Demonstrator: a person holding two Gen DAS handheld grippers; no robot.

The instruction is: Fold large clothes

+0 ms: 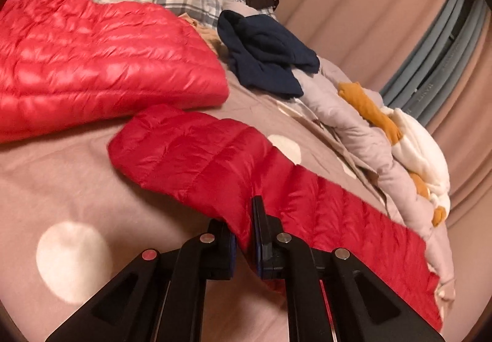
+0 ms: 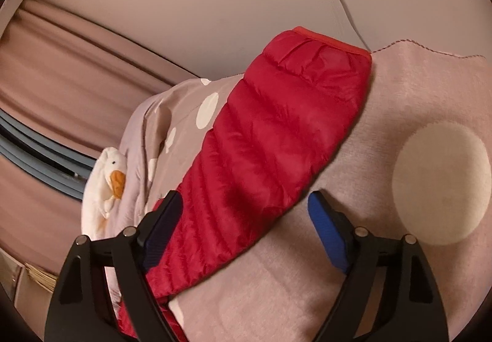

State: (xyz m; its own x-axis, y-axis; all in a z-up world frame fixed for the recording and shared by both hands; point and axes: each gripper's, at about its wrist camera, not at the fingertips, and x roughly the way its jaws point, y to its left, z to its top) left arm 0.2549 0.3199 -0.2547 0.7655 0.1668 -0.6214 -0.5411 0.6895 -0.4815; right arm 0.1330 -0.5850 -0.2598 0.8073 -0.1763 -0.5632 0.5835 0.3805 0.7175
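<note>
left wrist view: the shiny red quilted puffer jacket lies on the pink bed cover with white dots, its body already folded over at far left, one long sleeve stretched out near, not yet folded in. the left gripper is clenched on that sleeve's edge.

right wrist view: the sleeve runs away to its cuff at the far end. the right gripper is spread wide, straddling the sleeve, gripping nothing, left pad just touching it.
</note>
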